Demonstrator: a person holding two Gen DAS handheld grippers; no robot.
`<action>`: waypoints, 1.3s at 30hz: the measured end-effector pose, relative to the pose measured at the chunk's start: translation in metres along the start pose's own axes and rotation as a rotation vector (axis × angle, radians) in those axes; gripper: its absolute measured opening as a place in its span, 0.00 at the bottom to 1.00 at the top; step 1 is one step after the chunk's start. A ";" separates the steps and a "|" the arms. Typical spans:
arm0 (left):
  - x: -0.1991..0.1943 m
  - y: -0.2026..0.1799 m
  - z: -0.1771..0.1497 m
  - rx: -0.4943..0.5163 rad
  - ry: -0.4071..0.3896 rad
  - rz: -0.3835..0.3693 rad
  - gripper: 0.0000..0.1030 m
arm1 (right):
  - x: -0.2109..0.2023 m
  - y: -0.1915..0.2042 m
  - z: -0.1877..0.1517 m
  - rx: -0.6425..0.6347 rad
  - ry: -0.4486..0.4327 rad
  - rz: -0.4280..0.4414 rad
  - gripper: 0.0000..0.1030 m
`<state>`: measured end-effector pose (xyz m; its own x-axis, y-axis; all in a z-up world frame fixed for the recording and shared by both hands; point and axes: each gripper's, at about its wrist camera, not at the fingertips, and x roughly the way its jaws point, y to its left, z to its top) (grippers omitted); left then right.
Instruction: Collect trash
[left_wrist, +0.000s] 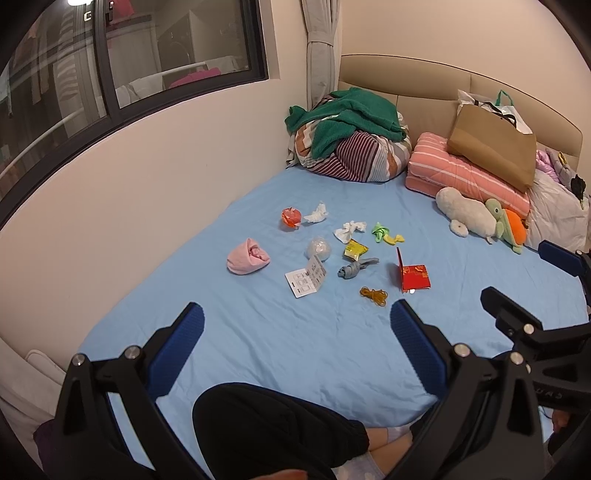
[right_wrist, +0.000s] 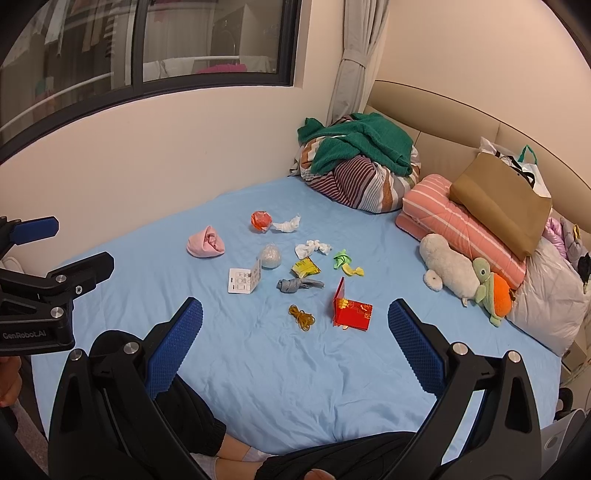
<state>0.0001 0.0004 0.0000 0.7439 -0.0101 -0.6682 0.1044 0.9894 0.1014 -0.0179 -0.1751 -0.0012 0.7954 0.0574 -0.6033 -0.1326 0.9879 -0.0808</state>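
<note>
A blue bed (left_wrist: 280, 332) fills both views, with a bedding heap (left_wrist: 354, 147), a pink quilt (left_wrist: 469, 173), a brown bag (left_wrist: 491, 144) and plush toys (left_wrist: 480, 218) at its head. The left gripper (left_wrist: 295, 332) hangs low over the near sheet, jaws spread wide and holding nothing; its side reads "GenRobot.AI" in the right wrist view. The right gripper (right_wrist: 295, 328) is likewise spread and holds nothing.

The trash lies mid-bed, well apart from both: a pink cloth (right_wrist: 205, 242), red packet (right_wrist: 352, 310) with gold print too small to read, white card (right_wrist: 243, 280) with unreadable print, two tissues (right_wrist: 312, 248), an orange wrapper (right_wrist: 261, 220), clear ball (right_wrist: 270, 255), yellow packet (right_wrist: 304, 267), grey wad (right_wrist: 297, 285), green scrap (right_wrist: 341, 257), and rubber bands (right_wrist: 301, 317).
</note>
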 end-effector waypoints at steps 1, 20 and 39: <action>0.000 0.000 0.000 0.001 0.000 0.000 0.97 | 0.000 0.000 0.000 0.001 0.000 0.001 0.94; 0.000 0.000 0.000 0.000 0.002 0.000 0.97 | -0.001 0.001 0.001 -0.002 0.003 -0.001 0.94; -0.006 -0.005 -0.007 -0.001 0.004 -0.003 0.97 | -0.002 0.001 0.001 -0.004 0.002 -0.002 0.94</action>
<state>-0.0099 -0.0038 -0.0019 0.7412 -0.0130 -0.6711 0.1064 0.9894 0.0983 -0.0192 -0.1744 0.0013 0.7943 0.0550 -0.6050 -0.1331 0.9874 -0.0849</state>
